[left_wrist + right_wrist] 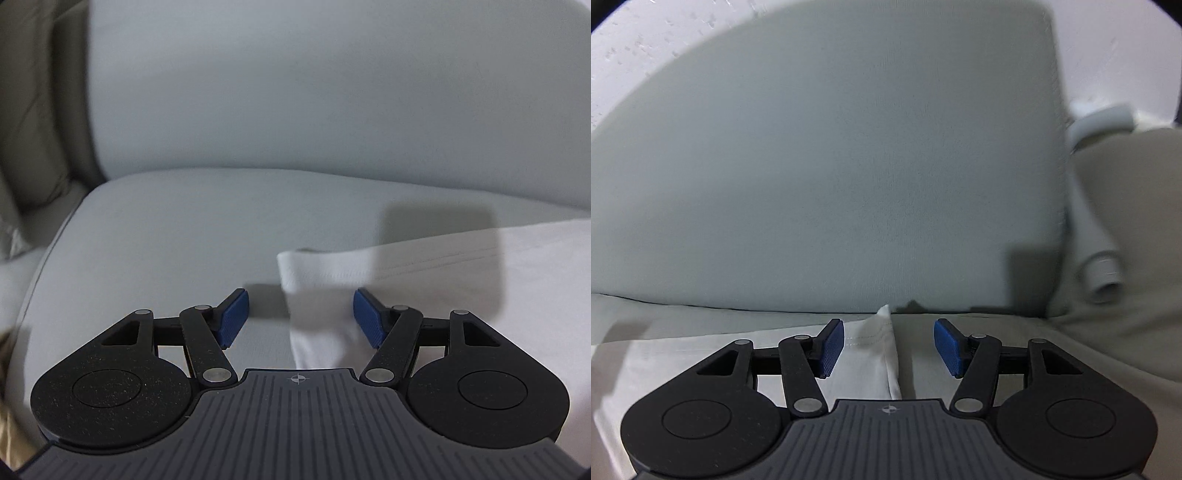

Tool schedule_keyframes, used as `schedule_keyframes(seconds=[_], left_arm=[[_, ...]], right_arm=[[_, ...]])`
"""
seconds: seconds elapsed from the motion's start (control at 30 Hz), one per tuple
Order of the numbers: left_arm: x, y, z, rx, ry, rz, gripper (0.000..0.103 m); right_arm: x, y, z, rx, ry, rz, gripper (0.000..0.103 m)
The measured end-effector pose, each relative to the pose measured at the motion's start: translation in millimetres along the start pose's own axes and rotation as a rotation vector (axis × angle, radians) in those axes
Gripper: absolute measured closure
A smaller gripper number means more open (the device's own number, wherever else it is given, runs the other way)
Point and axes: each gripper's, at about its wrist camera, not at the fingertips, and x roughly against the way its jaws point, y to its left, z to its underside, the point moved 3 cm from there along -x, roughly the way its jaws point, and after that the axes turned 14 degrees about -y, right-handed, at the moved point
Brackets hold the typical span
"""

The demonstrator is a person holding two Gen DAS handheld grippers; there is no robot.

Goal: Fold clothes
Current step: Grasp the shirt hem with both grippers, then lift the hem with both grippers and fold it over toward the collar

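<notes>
White garment (424, 273) fabric lies on a pale grey sofa seat (155, 236), and both claws hang right over its far corners. The left claw (300, 318) stands with its blue pads (232, 317) well apart and nothing clamped; a folded corner of the cloth sits between the pads, closer to the right-hand one, which it seems to touch or nearly touch, while the left-hand pad is over bare cushion. From that corner the garment spreads away to the right of the claw, with a stitched hem line running across it. Ahead of the claw the seat ends at the upright back cushion (314, 103), and far off to its left is a beige cushion (29, 122) in shadow.

The right claw (889, 345) is likewise parted, its pads (833, 345) gripping nothing. The garment's (871, 354) other corner lies between them, its edge rising in a small peak just ahead of the claw; the cloth runs off to the left of the claw and under the left-hand pad, while the right-hand pad hangs over bare seat. Straight ahead stands the grey back cushion (831, 166). To the right of the claw, well apart from it, a grey tube (1104, 273) rests against a beige cushion (1126, 206); the view there is blurred.
</notes>
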Motion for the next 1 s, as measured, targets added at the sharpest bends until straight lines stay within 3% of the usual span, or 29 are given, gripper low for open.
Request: schedule_keyframes(seconds=[0.03, 0.07, 0.1, 0.13, 0.17, 0.3, 0.37, 0.63, 0.87, 1.0], left_arm=[[-3.0, 0.6, -1.4, 0.003, -0.005, 0.007, 0.034], [-4.6, 0.5, -2.5, 0.006, -0.007, 0.025, 0.046], [-5.2, -0.3, -3.7, 0.008, -0.009, 0.06, 0.07], [-5.8, -1.1, -5.0, 0.009, -0.012, 0.095, 0.084], [-4.6, -2.6, -6.0, 0.001, -0.016, 0.116, 0.097], [12.1, -11.2, -8.0, -0.084, -0.048, 0.102, 0.098], [27.1, -7.6, -11.6, -0.066, -0.072, 0.092, 0.098], [132.9, 0.2, -20.4, -0.072, -0.189, 0.061, 0.098], [250.5, 4.6, 25.6, 0.04, -0.208, 0.067, 0.098], [317.5, -9.3, 88.1, 0.023, -0.137, 0.087, 0.098]], right_arm=[[-2.2, 1.1, -0.3, 0.03, -0.003, -0.006, 0.053], [-3.2, 1.8, -1.5, 0.043, 0.0, -0.029, 0.06], [-4.0, 2.4, -3.0, 0.053, 0.006, -0.058, 0.086], [-3.2, 4.5, -4.8, 0.074, 0.009, -0.065, 0.099], [-1.7, 7.1, -6.8, 0.099, 0.011, -0.063, 0.099], [17.2, 17.8, -15.2, 0.203, -0.044, -0.036, 0.1], [40.8, 21.3, -24.7, 0.198, -0.091, -0.038, 0.1], [161.1, 30.4, -42.9, 0.19, -0.182, -0.059, 0.1], [299.0, 7.9, -8.9, 0.098, -0.17, -0.014, 0.1], [356.6, -11.7, 34.9, 0.002, -0.114, 0.023, 0.1]])
